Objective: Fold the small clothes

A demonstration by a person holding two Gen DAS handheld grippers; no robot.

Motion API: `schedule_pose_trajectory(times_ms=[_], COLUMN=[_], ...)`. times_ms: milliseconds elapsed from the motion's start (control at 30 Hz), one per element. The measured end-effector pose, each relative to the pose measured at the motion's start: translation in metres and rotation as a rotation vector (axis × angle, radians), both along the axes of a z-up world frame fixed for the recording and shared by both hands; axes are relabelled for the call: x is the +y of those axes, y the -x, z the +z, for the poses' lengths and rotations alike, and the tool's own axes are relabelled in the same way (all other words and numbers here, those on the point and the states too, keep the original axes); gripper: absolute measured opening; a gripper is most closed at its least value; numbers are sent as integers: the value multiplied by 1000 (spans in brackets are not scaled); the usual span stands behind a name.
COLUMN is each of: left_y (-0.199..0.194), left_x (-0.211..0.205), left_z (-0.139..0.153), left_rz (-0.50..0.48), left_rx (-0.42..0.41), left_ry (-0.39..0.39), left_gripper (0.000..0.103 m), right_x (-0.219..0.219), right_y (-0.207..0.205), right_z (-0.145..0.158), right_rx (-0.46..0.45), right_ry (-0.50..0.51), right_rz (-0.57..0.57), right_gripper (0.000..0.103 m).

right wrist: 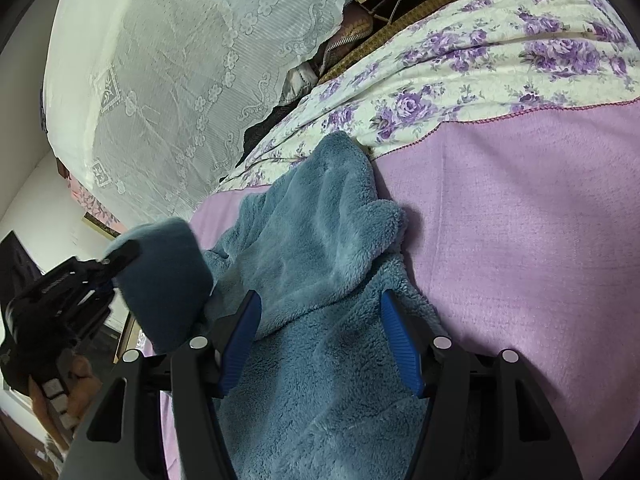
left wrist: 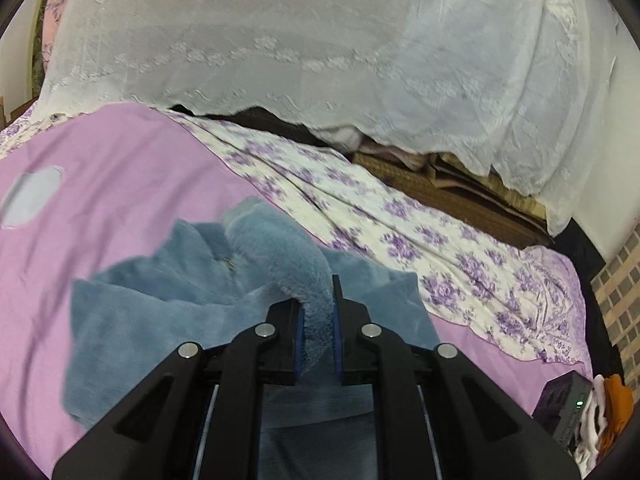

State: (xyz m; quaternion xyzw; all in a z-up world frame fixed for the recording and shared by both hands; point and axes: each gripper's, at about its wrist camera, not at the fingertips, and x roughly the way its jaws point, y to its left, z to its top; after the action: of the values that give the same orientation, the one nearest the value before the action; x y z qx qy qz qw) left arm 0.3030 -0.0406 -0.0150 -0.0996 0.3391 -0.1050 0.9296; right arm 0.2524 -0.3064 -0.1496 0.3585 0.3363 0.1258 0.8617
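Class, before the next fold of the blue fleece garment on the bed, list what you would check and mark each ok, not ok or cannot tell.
1. left gripper pinching a fold of the blue fleece garment: ok.
2. right gripper open over the garment, pads not pressing it: ok.
3. Garment lying flat on the pink blanket: not ok, bunched and wrinkled.
4. Bare blanket beside the garment for laying the fold: ok.
5. Whether the pinched part is a sleeve or a hem: cannot tell.
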Motion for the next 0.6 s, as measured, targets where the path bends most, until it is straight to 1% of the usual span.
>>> schedule_pose_trajectory(times_ms=[67,133,200,233,300,333,400,500,600], left_y=[-1,-2,-4,-5,-7,-7,-6,1,13], left_x=[-9,-19,-26,-27,-27,-27,-27,-28,-31], left_z=[-11,-28,-42,-48,-55,-57,-59,-56,-47], left_rz=[-7,-12,-16,-17,-15,-13,-14,-35,-90], left_rx=[9,29,54,66,81,86,91,71,31], left_ry=[-22,-59,-94,-104,-117,-122,-135,-152,-186], left_gripper=[10,12,26,30,46,51,72,85,92], right_x=[0,0,0,0,0,0,0,0,0], right_y=[0,0,0,0,0,0,0,0,0], right_z=[0,0,0,0,0,0,0,0,-1], right_rx=[1,1,1,2,2,2,2,2,3], right_ry=[-3,-2,-3,-3,-2,-2,-2,-4,-11], right_rz=[0,0,0,0,0,0,0,0,1], right_gripper=[62,63,63,63,63,63,63,63,63])
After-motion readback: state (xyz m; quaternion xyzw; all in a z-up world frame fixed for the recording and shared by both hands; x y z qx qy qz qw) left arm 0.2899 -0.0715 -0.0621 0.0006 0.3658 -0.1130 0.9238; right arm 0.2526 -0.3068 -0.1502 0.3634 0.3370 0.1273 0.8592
